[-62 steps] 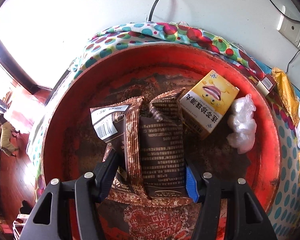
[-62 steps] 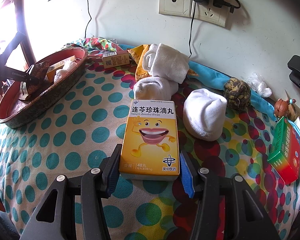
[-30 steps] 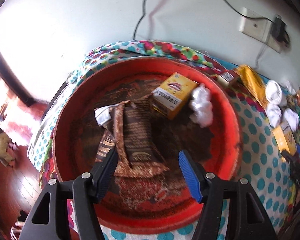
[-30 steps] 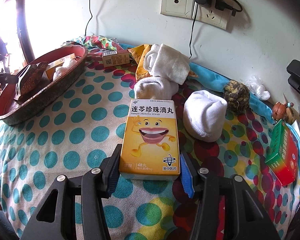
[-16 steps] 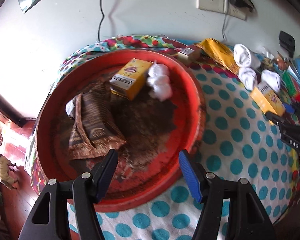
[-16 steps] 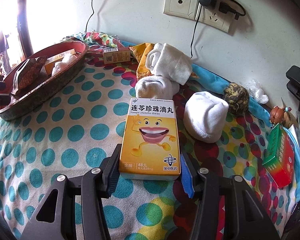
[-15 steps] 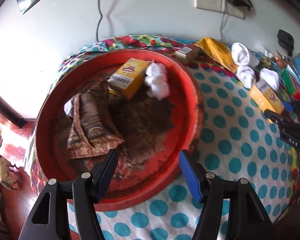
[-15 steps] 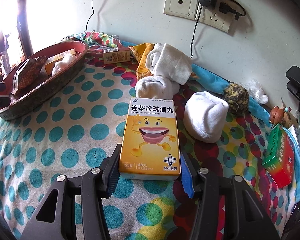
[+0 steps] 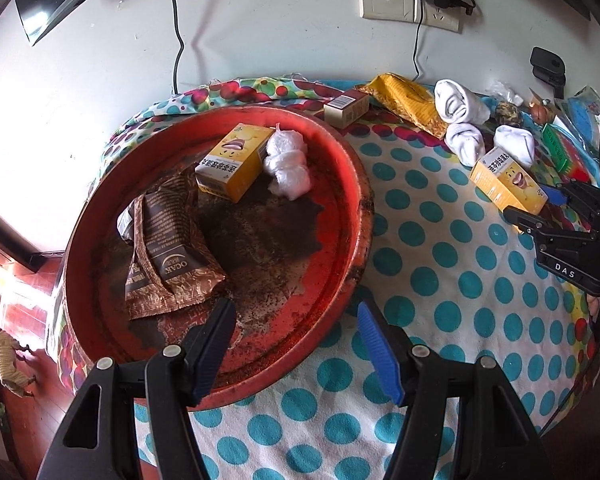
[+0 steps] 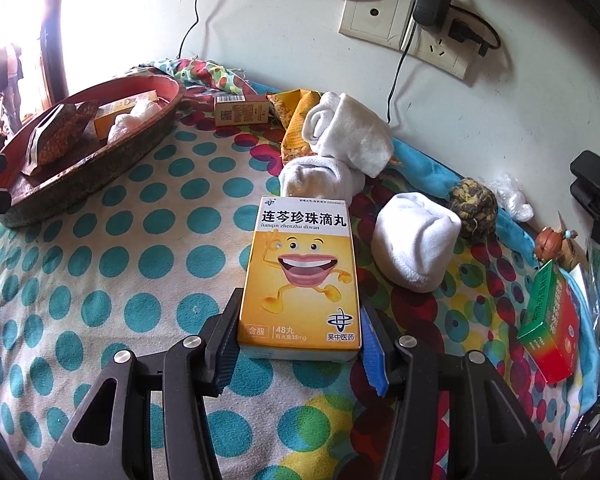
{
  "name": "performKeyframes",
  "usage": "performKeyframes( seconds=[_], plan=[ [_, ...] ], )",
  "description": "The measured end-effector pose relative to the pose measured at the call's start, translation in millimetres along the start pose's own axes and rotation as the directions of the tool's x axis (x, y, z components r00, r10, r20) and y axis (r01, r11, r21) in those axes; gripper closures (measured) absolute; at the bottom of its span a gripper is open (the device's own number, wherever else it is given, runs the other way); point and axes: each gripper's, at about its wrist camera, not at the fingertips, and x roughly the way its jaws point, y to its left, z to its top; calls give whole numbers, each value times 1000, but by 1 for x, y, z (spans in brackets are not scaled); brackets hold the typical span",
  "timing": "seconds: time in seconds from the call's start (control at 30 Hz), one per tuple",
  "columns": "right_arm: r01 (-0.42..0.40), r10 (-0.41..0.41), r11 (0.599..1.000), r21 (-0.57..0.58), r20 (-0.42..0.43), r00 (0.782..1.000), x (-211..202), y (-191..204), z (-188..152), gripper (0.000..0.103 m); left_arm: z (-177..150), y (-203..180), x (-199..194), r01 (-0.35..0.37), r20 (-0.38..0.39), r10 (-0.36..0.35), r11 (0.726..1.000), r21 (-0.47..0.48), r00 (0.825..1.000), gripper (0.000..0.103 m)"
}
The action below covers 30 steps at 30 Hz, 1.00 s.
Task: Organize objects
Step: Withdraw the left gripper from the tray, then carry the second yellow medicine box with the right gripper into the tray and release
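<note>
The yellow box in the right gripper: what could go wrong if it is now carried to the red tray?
1. The right gripper holds the yellow box only at its near end, so the box could tilt or slip out.
2. The red tray already holds another yellow box, a white wad and brown packets; a careless drop could land on them.
3. The open left gripper hovers over the tray's near rim and may block the way.

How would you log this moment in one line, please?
left claw: open, empty, above red tray rim | right claw: shut on yellow box on cloth
</note>
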Motion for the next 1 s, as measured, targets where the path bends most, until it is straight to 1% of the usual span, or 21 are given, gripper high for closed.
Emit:
performKeyframes(
  seconds=[0.13, 0.27, 0.47, 0.6, 0.67, 0.83, 1.0],
  plan=[
    [-3, 3, 1000, 18, -4, 1000, 0, 0, 1, 55, 1, 2, -2, -8, 5, 8, 1000, -6, 1000, 38],
    [-21, 22, 998, 56, -16, 1000, 1, 4, 3, 55, 2, 6, -7, -27, 28, 27, 1000, -9, 999, 38],
    [-41, 42, 997, 58, -3, 999, -4, 23, 16, 55, 4, 12, -8, -1, 30, 1, 1000, -17, 1000, 38],
    [-69, 68, 997, 39, 24, 997, -12, 41, 33, 55, 4, 15, -8, 3, 31, -3, 1000, -23, 1000, 38],
    [-81, 81, 996, 19, 43, 996, -16, 53, 45, 55, 4, 19, -9, 17, 33, -16, 999, -34, 999, 38],
    [-138, 138, 990, -16, 73, 988, -19, 84, 74, 55, 4, 30, -10, 38, 29, -36, 998, -49, 999, 38],
    [-173, 177, 983, -60, 77, 981, -14, 116, 103, 55, 2, 42, -13, 59, 30, -56, 995, -77, 998, 38]
  ],
)
